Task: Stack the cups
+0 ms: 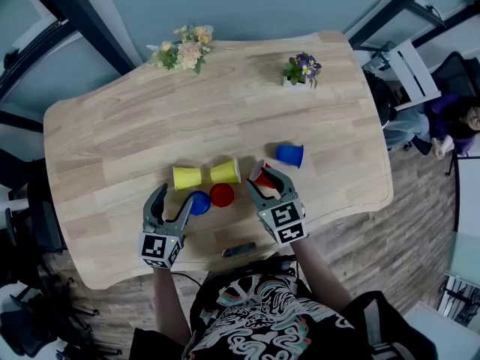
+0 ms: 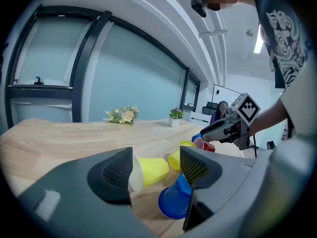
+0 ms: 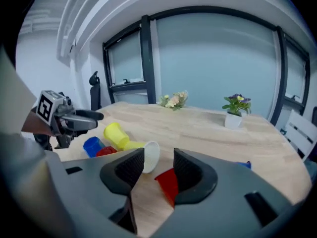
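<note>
My right gripper [image 3: 158,163] is clamped on a red cup [image 3: 167,182], which sits hard against the right-hand jaw. My left gripper [image 2: 156,165] has its jaws apart and grips nothing. A blue cup [image 2: 173,202] sits at its right jaw tip (contact unclear). A second red cup [image 1: 222,195] stands between the grippers on the table [image 1: 112,126]. Just behind it, the left yellow cup [image 1: 187,177] and right yellow cup [image 1: 225,172] lie on their sides, end to end. The far blue cup [image 1: 289,154] lies on its side beyond my right gripper.
</note>
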Demonstrator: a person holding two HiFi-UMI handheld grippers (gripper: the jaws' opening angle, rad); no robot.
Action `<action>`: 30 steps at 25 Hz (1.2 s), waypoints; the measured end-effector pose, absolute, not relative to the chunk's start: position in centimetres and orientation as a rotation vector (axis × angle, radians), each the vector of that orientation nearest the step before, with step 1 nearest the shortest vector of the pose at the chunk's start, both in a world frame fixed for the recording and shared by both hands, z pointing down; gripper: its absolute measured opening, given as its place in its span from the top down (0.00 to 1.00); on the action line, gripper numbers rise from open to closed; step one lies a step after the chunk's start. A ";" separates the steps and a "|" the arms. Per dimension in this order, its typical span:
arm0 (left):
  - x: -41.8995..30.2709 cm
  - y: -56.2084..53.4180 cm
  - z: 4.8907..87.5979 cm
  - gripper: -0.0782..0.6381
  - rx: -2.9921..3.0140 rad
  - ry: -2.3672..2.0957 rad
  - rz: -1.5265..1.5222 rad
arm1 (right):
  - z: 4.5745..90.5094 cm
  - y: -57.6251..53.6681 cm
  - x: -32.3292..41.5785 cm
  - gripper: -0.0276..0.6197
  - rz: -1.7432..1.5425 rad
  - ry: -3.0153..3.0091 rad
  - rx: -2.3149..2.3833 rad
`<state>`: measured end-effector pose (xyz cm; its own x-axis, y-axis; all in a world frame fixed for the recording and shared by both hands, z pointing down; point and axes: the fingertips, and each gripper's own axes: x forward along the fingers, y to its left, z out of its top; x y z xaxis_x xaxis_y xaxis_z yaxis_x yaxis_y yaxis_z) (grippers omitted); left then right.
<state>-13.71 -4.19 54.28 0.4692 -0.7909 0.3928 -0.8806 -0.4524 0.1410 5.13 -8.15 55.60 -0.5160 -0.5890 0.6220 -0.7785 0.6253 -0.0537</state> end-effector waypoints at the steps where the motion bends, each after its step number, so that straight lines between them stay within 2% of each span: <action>1: -13.6 -4.4 54.1 0.49 2.403 -1.422 0.374 | 55.6 -8.0 4.4 0.67 0.495 -2.304 1.049; 9: -13.7 -4.8 54.1 0.49 2.404 -1.417 0.380 | 57.0 -7.5 1.2 0.70 0.742 -2.364 0.932; 10: -13.8 -4.8 54.1 0.49 2.402 -1.417 0.381 | 57.1 -7.4 1.0 0.73 0.744 -2.364 0.925; 17: -13.9 -4.7 54.3 0.49 2.392 -1.417 0.386 | 57.8 -8.5 1.2 0.74 0.579 -2.321 0.924; 21: -13.9 -4.7 54.5 0.50 2.386 -1.415 0.395 | 58.1 -9.9 2.3 0.68 0.499 -2.279 0.948; 30: -13.9 -4.8 55.0 0.50 2.374 -1.410 0.402 | 57.9 -9.4 0.9 0.70 0.607 -2.341 0.878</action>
<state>-13.95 -4.76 55.01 0.4649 -0.7838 0.4117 -0.8831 -0.4440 0.1519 0.86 -9.37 57.92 -0.6278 -0.4453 0.6384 -0.6994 0.6827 -0.2117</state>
